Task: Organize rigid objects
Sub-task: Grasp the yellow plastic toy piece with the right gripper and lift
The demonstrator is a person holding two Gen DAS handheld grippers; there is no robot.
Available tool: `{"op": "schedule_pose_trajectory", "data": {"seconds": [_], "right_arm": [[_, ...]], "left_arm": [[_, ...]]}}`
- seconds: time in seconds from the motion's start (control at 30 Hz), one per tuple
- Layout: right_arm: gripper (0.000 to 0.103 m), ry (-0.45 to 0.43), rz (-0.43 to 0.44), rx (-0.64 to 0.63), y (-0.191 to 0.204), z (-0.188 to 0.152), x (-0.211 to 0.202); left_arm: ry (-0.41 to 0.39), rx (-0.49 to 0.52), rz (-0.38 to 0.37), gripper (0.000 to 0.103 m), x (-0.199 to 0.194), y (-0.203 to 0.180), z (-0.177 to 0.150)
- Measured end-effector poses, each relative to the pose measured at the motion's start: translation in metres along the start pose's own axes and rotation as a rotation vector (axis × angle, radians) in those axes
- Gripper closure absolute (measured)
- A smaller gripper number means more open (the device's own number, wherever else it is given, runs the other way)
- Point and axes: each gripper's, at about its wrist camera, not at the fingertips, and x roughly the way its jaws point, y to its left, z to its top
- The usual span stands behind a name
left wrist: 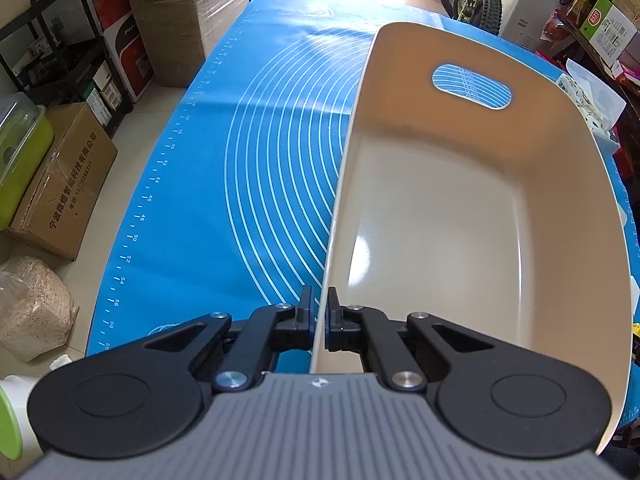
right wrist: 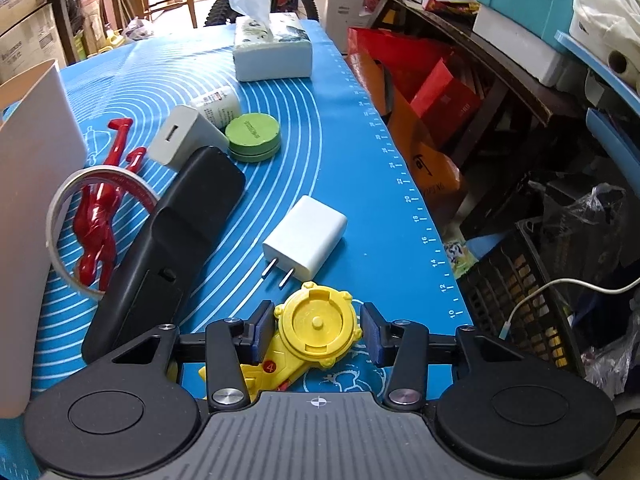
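Note:
My left gripper (left wrist: 319,312) is shut on the near rim of an empty beige bin (left wrist: 460,208) with a handle cutout, standing on the blue mat (left wrist: 240,160). The bin's wall also shows in the right wrist view (right wrist: 32,200). My right gripper (right wrist: 318,332) is open, its jaws on either side of a yellow toy launcher (right wrist: 316,324) lying on the mat. Ahead lie a white plug charger (right wrist: 306,238), a black case (right wrist: 168,248), a red figure (right wrist: 100,216) inside a tape ring (right wrist: 60,200), a white adapter (right wrist: 180,136), a green round tin (right wrist: 253,136) and a small white bottle (right wrist: 216,104).
A tissue box (right wrist: 272,48) stands at the mat's far end. Cardboard boxes (left wrist: 60,184), a shelf rack and a sack stand on the floor left of the table. Red bags (right wrist: 420,92), a black crate (right wrist: 520,292) and shelves crowd the right side.

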Motion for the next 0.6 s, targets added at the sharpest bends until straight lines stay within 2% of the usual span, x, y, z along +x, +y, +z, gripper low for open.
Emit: {"op": "schedule_pose_trajectory", "data": {"seconds": [0.6], "right_arm": [[0.051, -0.17, -0.016, -0.072, 0.008, 0.01, -0.044]], "left_arm": [[0.003, -0.006, -0.002, 0.096, 0.001, 0.001, 0.0]]}}
